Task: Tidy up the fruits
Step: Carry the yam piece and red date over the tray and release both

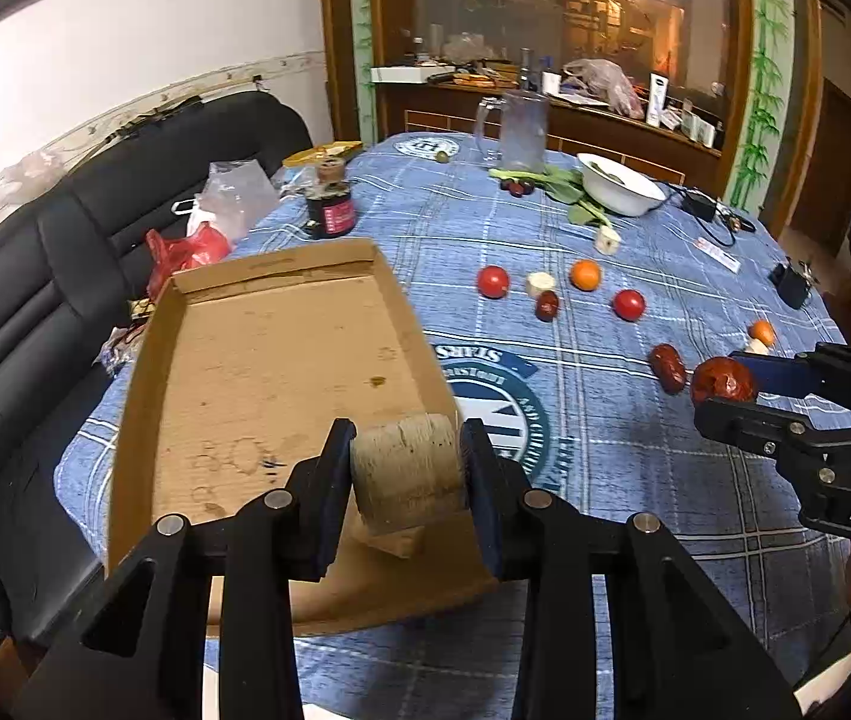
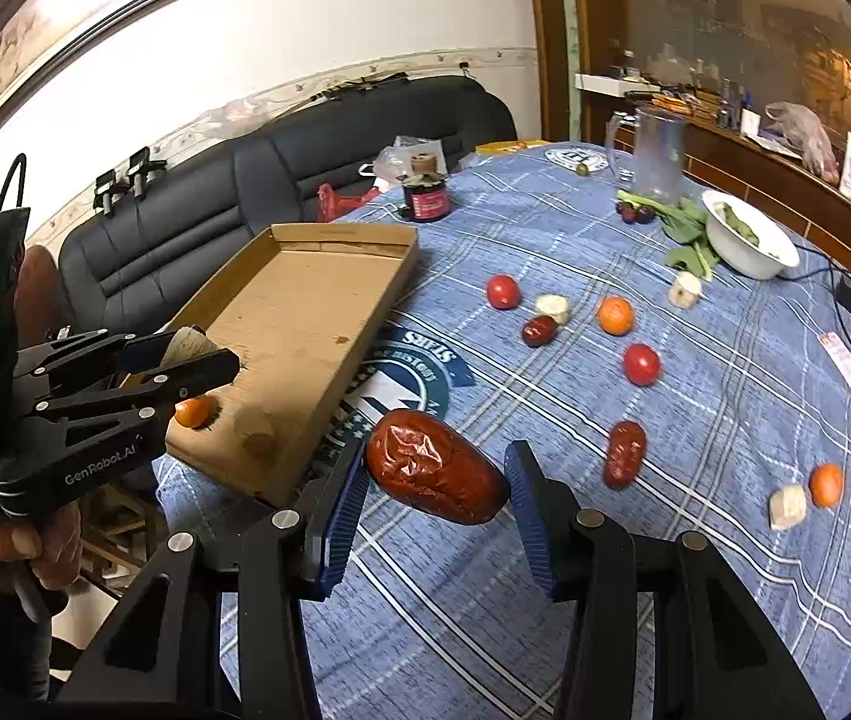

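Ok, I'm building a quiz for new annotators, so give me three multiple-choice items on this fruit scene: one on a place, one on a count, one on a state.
1. Where is the cardboard tray?
A. on the sofa
B. on the blue tablecloth, at the sofa side
C. inside the white bowl

2. How many round red tomatoes lie on the cloth?
A. two
B. four
C. none

3. What is the right gripper doing?
A. hanging open with nothing between its fingers
B. pinching an orange
C. holding a wrinkled red date

Answers:
1 B: the tray rests on the cloth beside the black sofa.
2 A: one tomato and another tomato show.
3 C: the date sits between its blue pads, above the cloth.
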`<state>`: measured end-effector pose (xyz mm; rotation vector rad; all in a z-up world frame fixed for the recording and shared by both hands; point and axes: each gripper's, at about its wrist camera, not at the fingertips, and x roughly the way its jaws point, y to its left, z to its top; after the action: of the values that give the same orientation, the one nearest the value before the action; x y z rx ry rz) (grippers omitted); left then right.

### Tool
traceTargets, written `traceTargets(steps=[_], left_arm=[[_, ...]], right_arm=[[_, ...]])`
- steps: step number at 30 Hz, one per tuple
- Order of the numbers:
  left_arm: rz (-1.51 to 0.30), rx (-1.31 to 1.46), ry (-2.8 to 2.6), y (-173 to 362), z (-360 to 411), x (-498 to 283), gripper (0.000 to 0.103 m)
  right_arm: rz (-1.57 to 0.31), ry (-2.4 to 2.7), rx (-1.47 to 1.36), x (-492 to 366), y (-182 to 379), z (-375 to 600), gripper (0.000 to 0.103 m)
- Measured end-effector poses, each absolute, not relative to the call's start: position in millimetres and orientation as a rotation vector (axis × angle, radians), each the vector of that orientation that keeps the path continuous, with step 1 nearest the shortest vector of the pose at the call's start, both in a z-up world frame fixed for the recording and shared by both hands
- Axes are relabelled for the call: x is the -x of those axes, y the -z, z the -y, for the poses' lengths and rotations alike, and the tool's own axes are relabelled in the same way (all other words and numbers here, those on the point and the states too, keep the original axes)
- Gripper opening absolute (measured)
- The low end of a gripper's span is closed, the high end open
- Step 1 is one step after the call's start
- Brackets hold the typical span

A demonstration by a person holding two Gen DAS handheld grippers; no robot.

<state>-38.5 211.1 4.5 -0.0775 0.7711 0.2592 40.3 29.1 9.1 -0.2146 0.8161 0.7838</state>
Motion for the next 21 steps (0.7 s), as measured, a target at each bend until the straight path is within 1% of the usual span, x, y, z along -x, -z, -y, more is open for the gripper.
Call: traceTargets(steps=[12,21], left_arm=[[-0.77,0.138,-0.367,-1,-263,49,0.033],[-0.781,0.179,-0.432,7,-297,55,0.033]], right_arm=[[-0.812,-0.885,0.256,-35,-8,-88,0.047],[-0.845,-0.943,0.277,-38,5,-131,0.047]])
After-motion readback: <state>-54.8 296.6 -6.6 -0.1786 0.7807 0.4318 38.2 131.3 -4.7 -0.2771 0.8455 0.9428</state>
